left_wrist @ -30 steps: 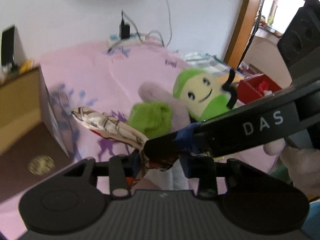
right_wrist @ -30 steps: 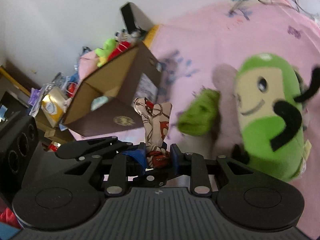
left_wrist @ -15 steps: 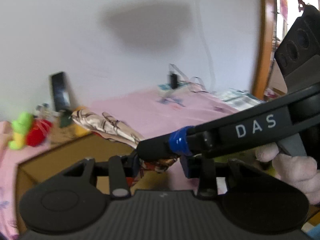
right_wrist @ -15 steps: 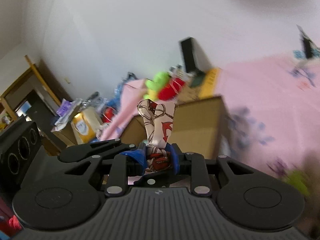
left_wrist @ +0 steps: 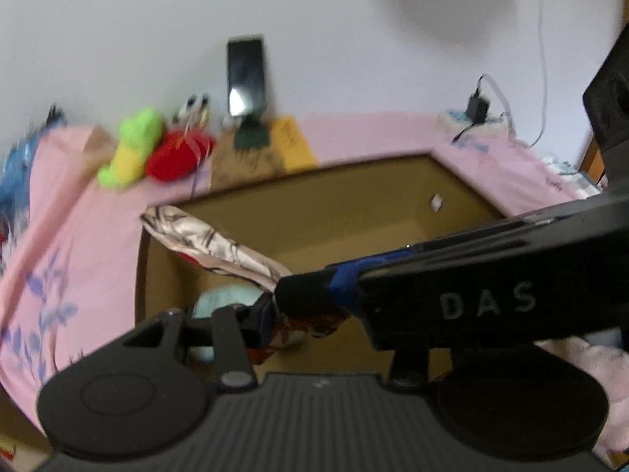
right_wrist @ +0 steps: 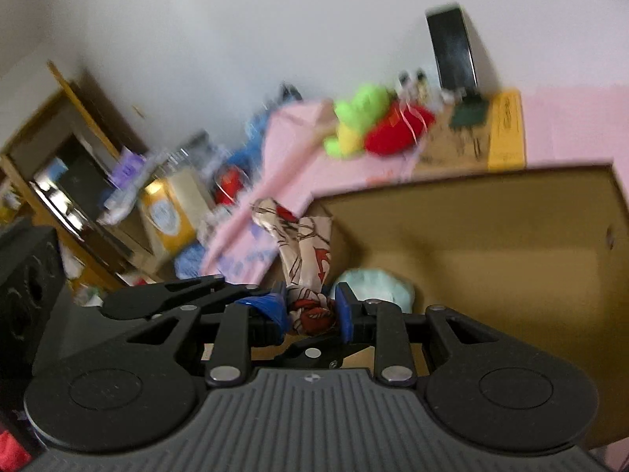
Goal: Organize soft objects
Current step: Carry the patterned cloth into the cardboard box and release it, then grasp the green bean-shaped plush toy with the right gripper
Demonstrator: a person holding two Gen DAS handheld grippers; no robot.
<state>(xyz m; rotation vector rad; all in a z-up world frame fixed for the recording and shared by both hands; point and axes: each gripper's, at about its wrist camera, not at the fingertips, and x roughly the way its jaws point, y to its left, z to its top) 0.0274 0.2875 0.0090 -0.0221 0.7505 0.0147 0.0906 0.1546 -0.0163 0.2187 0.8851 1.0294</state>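
A: Where's the patterned cloth (right_wrist: 304, 259)?

B: Pinched in the right tongs (right_wrist: 308, 308), their blue pads pressed on its red-printed end, and it hangs over the open cardboard box (right_wrist: 491, 236). In the left wrist view the cloth (left_wrist: 212, 242) runs up toward ten o'clock from the grip, across the box's (left_wrist: 334, 212) left rim.

A: And the left tongs (left_wrist: 314, 316)?

B: Their jaws are opening. The cloth's bunched end lies between them, and the right tongs' finger (left_wrist: 452, 299), marked DAS, crosses in front from three o'clock. I can't tell whether a pad is touching the fabric.

A: Anything inside the box?

B: A pale mint soft thing (right_wrist: 377, 285) on the bottom, just beyond the right tongs.

A: Around it?

B: Pink bed sheet (left_wrist: 59, 236). At eleven o'clock of the box, by the wall, lie a green-and-yellow plush (left_wrist: 131, 147) and a red plush (left_wrist: 177, 155), touching each other.
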